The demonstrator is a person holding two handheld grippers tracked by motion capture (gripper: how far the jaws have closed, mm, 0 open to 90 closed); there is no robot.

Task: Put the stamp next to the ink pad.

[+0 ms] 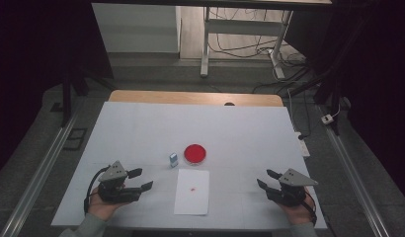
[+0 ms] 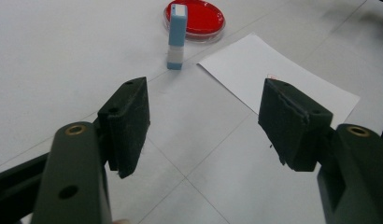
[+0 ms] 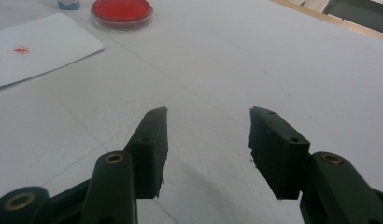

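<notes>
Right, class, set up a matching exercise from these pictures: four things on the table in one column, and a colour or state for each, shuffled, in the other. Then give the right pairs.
Things:
1. ink pad dish
2. stamp
3. sheet of paper
4. left hand-held gripper

Colours or states:
A. lies flat, white, with a small red mark on it
B. round and red, just beyond the paper
C. open, with nothing between its jaws
D. stands upright, blue and white, beside the dish

Pairs: 1-B, 2-D, 3-A, 4-C
</notes>
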